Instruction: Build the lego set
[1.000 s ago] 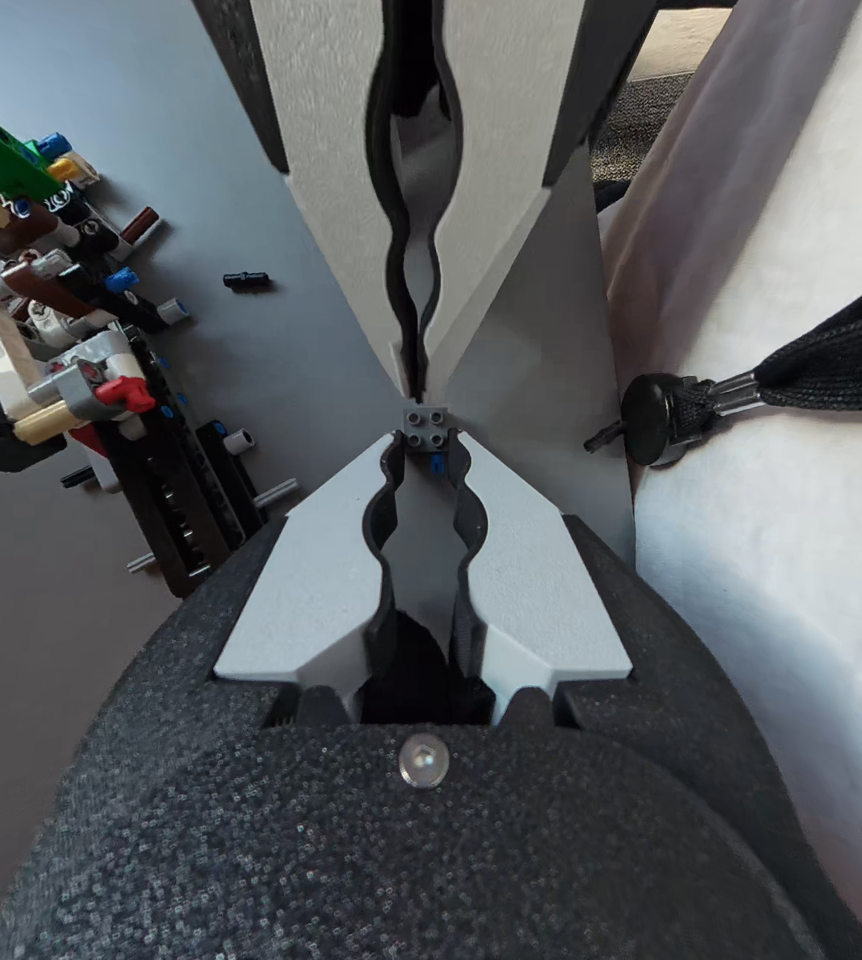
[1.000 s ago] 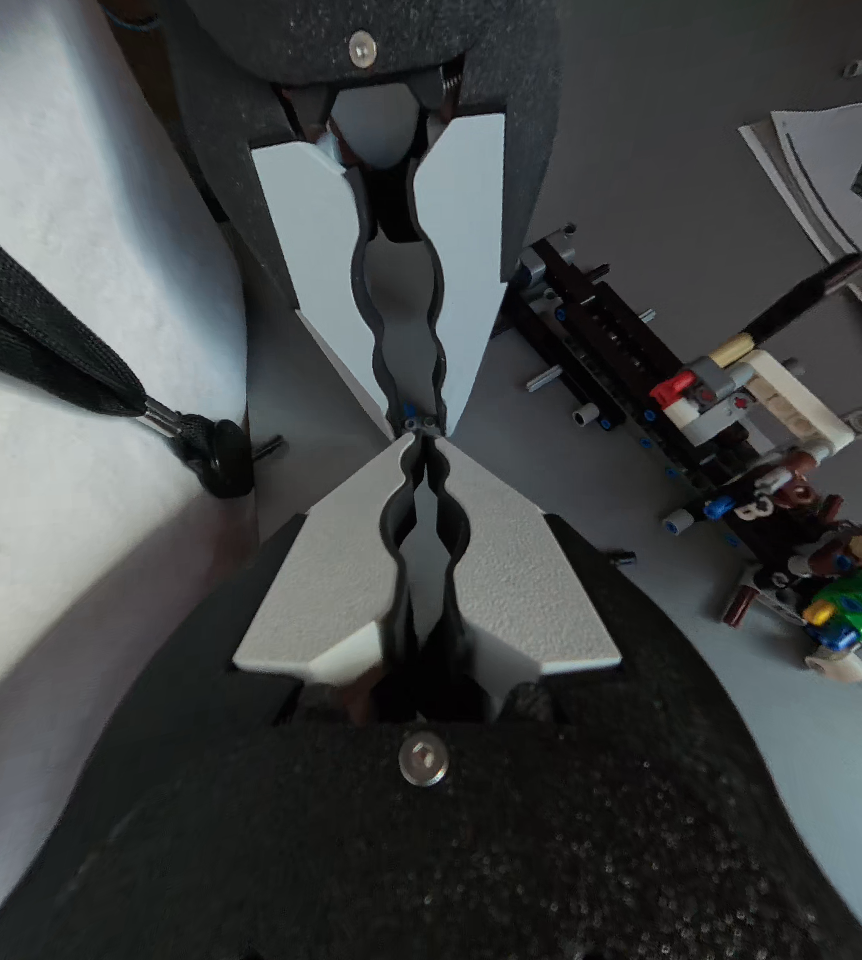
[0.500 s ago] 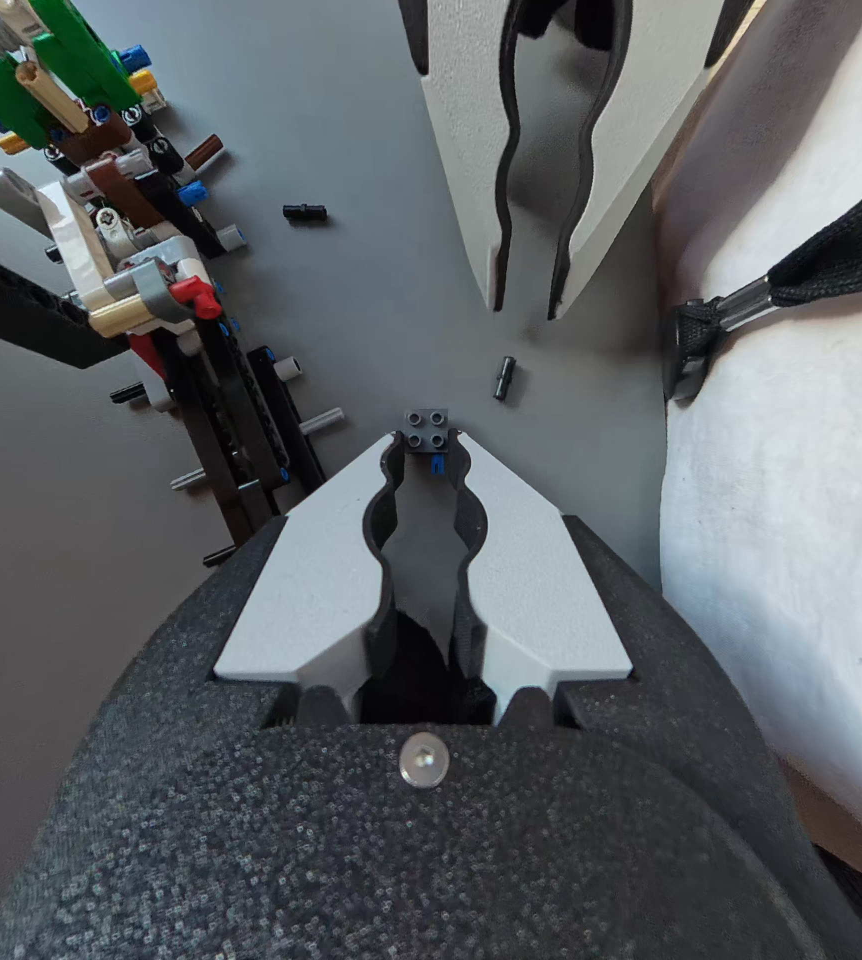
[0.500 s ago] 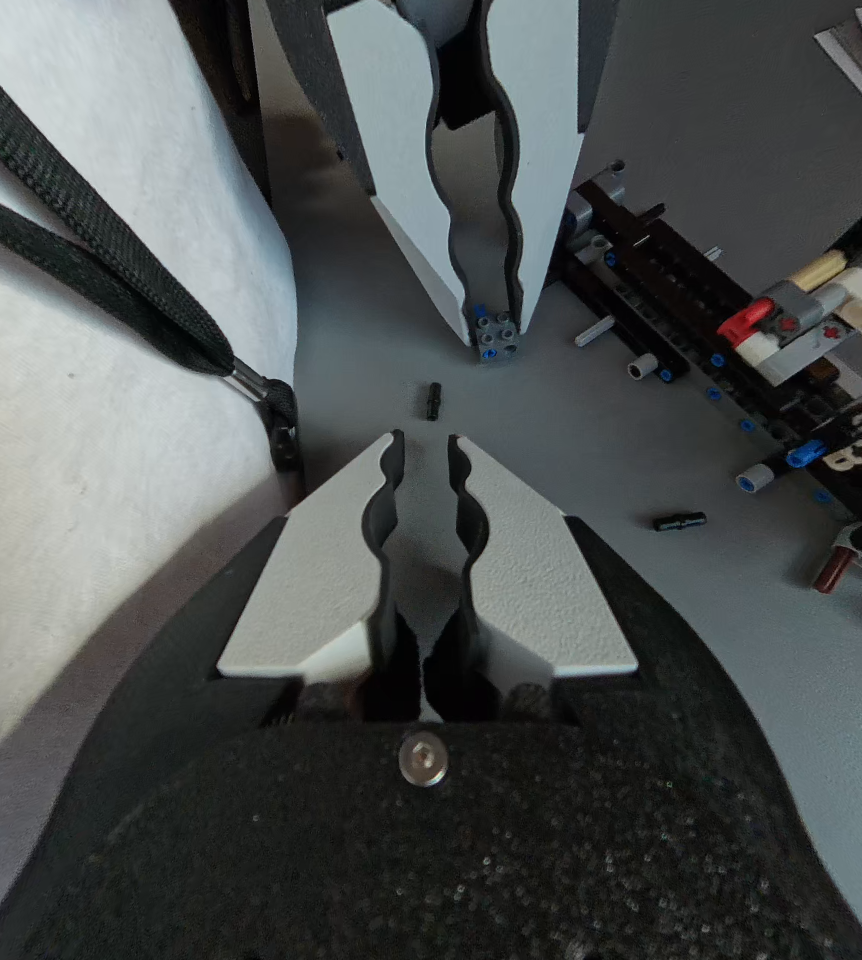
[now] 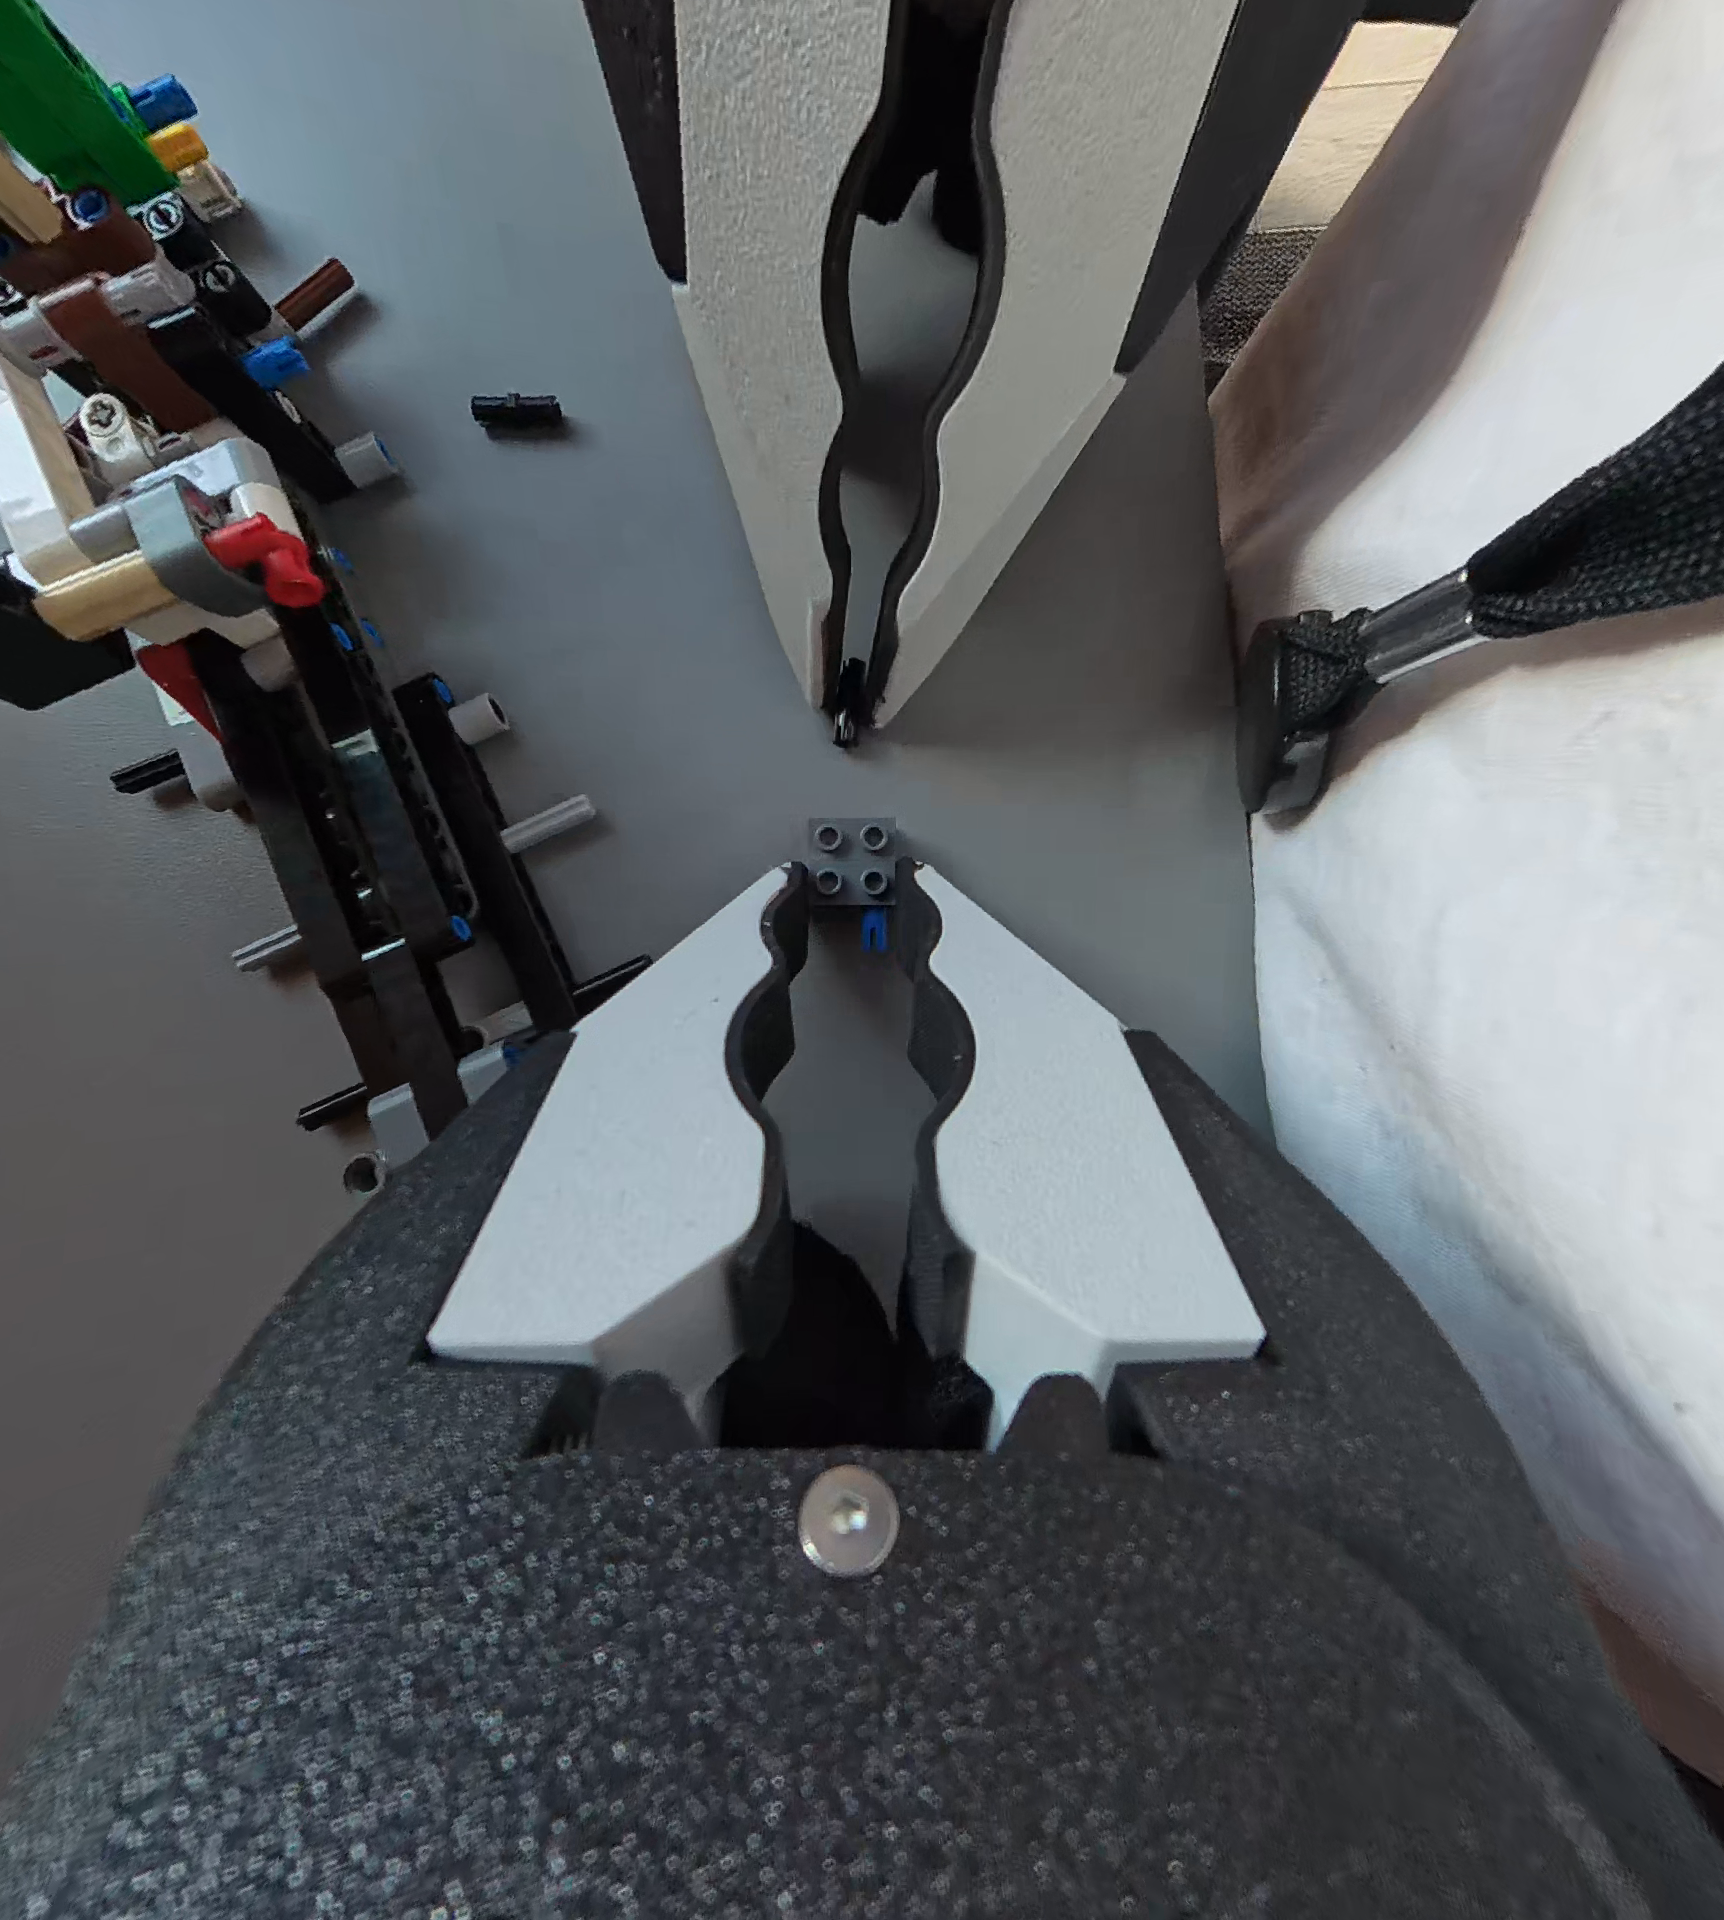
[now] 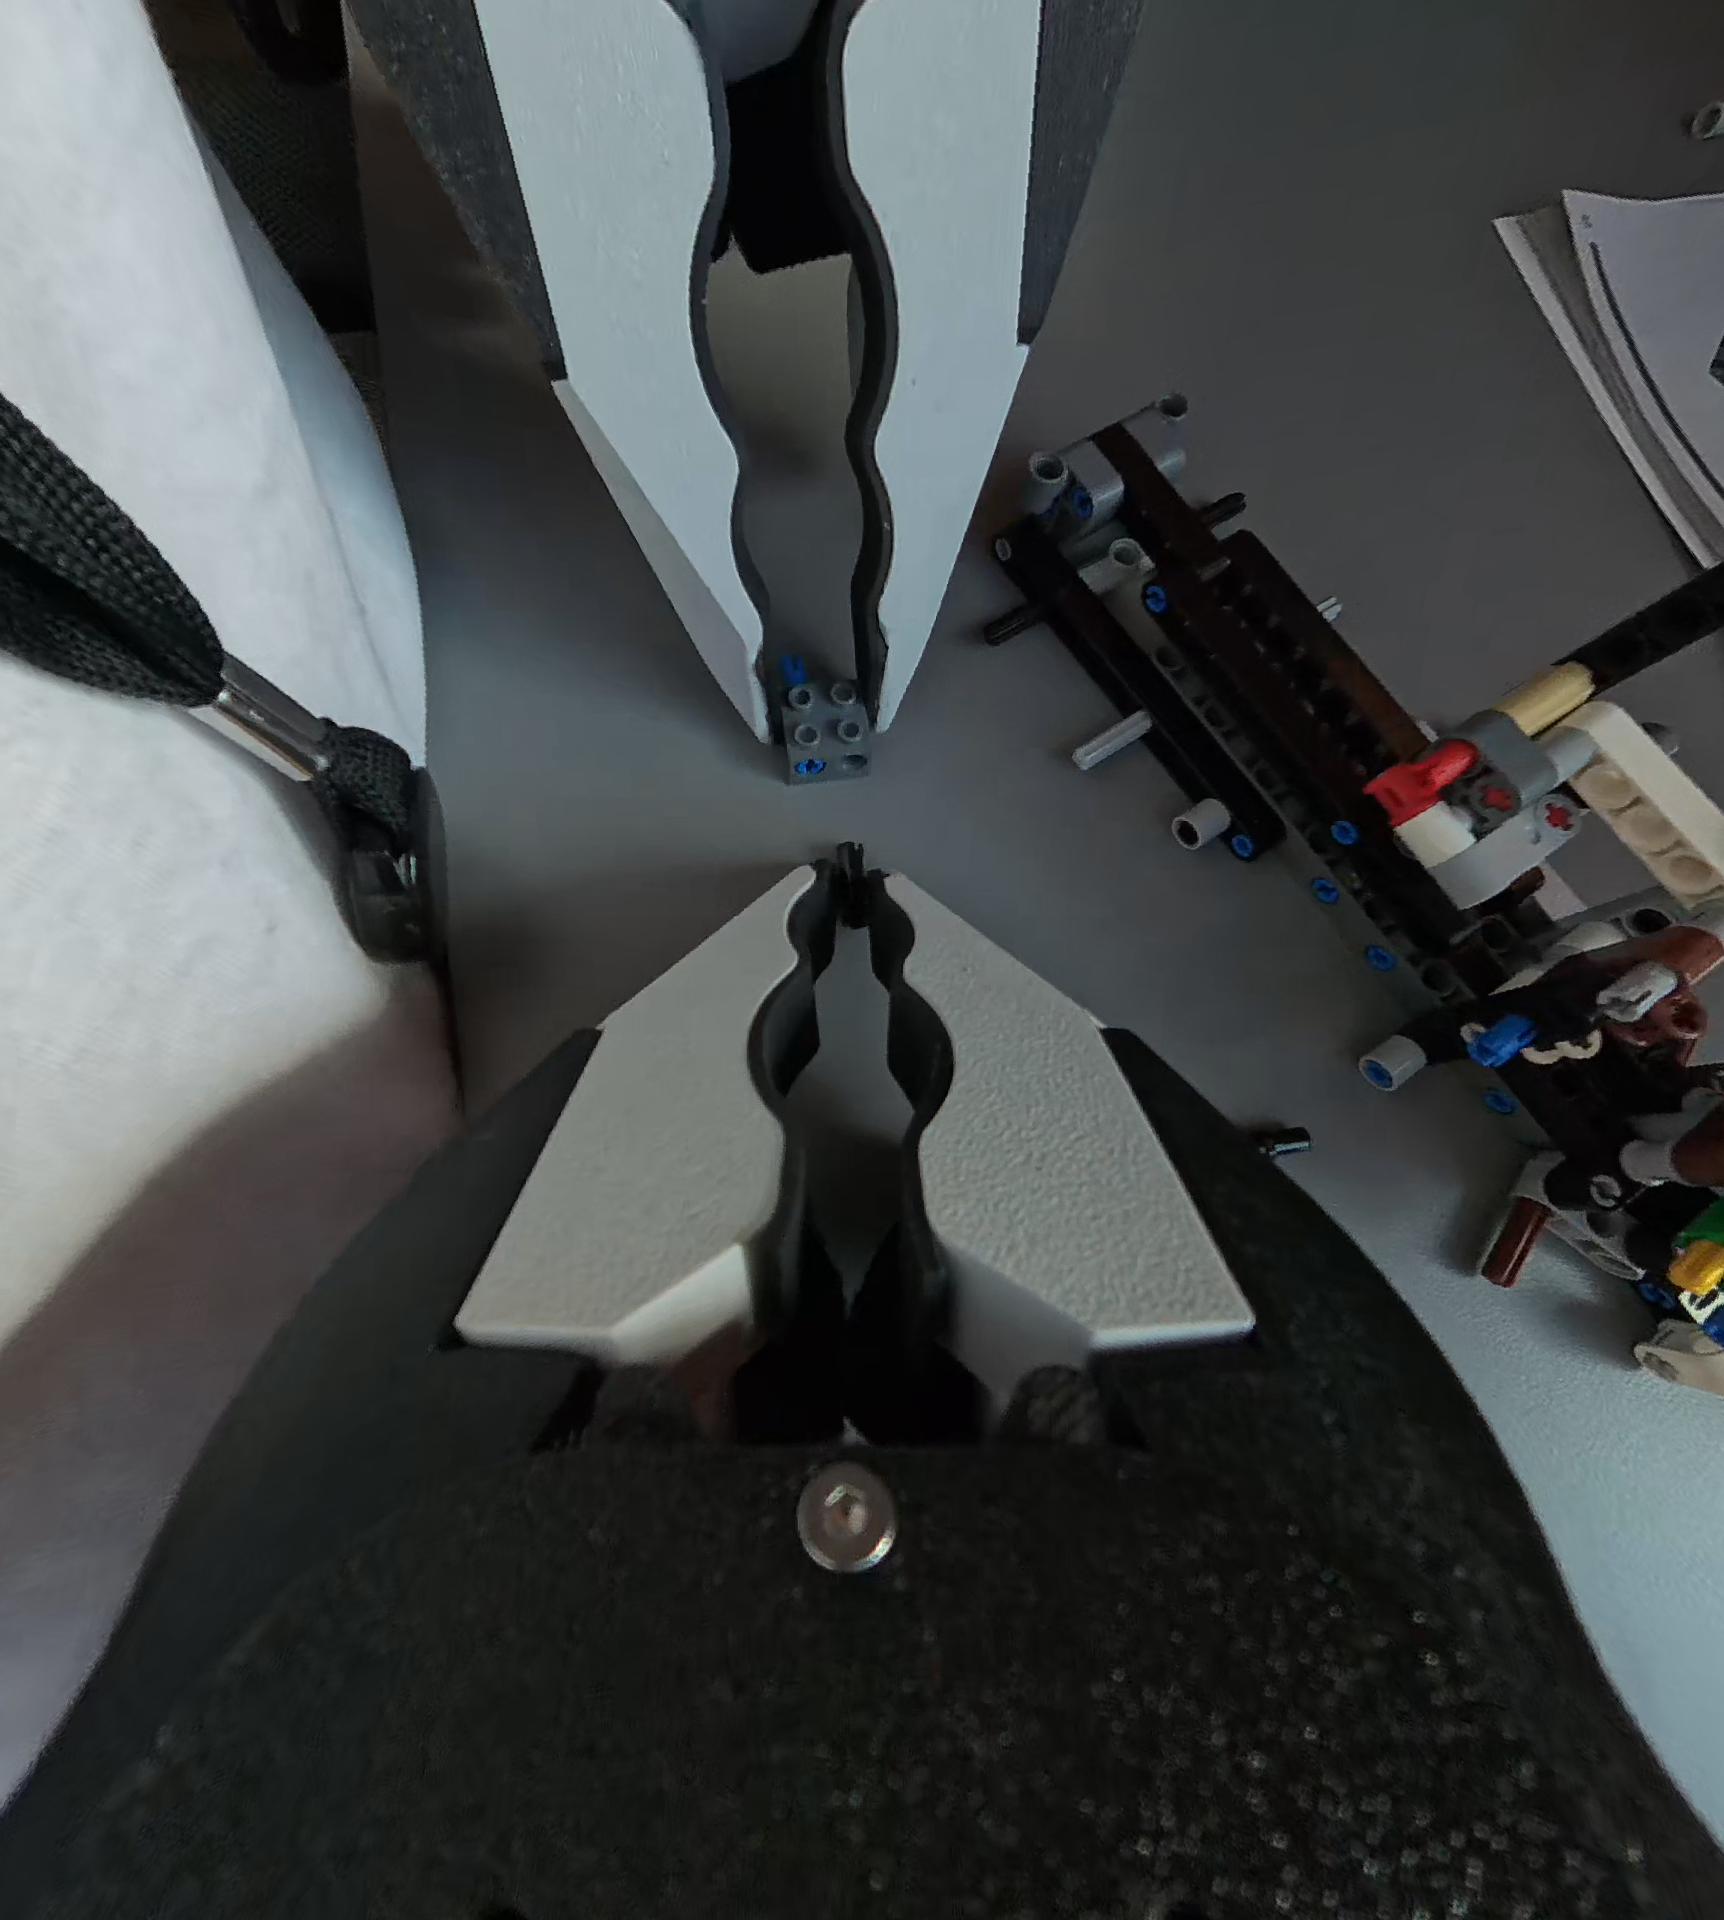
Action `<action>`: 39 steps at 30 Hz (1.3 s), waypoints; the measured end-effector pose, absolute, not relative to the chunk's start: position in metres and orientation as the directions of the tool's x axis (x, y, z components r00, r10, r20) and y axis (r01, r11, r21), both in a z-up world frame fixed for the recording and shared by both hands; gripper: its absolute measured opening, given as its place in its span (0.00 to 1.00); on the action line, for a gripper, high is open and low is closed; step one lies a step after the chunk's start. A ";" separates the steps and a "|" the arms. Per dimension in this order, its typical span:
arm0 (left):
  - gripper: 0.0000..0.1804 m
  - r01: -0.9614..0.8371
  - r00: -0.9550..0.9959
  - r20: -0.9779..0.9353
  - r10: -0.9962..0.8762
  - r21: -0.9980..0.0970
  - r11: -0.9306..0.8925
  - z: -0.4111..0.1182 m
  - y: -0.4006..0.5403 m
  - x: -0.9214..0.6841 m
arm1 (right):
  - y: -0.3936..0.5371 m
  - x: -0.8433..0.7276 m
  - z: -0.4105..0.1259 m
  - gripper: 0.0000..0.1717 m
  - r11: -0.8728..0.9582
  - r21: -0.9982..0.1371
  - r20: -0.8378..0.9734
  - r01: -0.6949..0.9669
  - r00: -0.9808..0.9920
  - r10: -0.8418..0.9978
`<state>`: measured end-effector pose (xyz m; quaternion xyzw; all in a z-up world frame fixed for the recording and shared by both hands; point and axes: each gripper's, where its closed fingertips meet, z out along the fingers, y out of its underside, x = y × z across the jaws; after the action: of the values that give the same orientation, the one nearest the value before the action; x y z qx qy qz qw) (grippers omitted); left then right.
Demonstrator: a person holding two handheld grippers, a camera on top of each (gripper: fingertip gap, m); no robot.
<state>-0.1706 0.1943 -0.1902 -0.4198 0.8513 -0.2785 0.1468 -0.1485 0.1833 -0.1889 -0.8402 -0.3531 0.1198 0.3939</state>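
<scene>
Left gripper [image 5: 853, 883] pinching a dark grey 2x2 studded brick [image 5: 852, 862], pads pressed on both its sides; a small blue pin [image 5: 872, 930] sticks out of the brick at 6 o'clock, inside the jaws. Right wrist view shows the same brick [image 6: 827, 732] at the left fingertips, one blue-filled hole and one open hole on its front face.

Right gripper [image 6: 850, 883] nearly closed, clamped on a small black pin [image 6: 849, 878], whose tip pokes past the fingertips. From the left wrist view it sits at 12 o'clock, tips pointing at the brick, pin [image 5: 850, 712] near the brick but apart from it.

Both hang over a grey table [image 5: 546, 582]. Part-built brick model [image 5: 214, 499] at 9–10 o'clock of the left gripper: black beams, grey, tan, red, brown and green parts. Loose black pin [image 5: 517, 409] lies beside it at 11 o'clock. Printed instruction sheets [image 6: 1689, 343] at 2 o'clock in the right view. White cloth [image 5: 1564, 831] with a black strap [image 5: 1616, 540] at 3 o'clock.
</scene>
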 end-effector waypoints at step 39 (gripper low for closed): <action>0.08 -0.643 -0.608 -0.006 -0.794 -0.583 0.497 -0.191 0.192 -0.173 | 0.181 -0.160 -0.189 0.09 -0.463 -0.735 0.020 0.496 0.697 0.716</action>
<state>-0.1725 0.1921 -0.1906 -0.4204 0.8542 -0.2731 0.1380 -0.1605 0.1814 -0.1887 -0.8424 -0.3599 0.1476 0.3729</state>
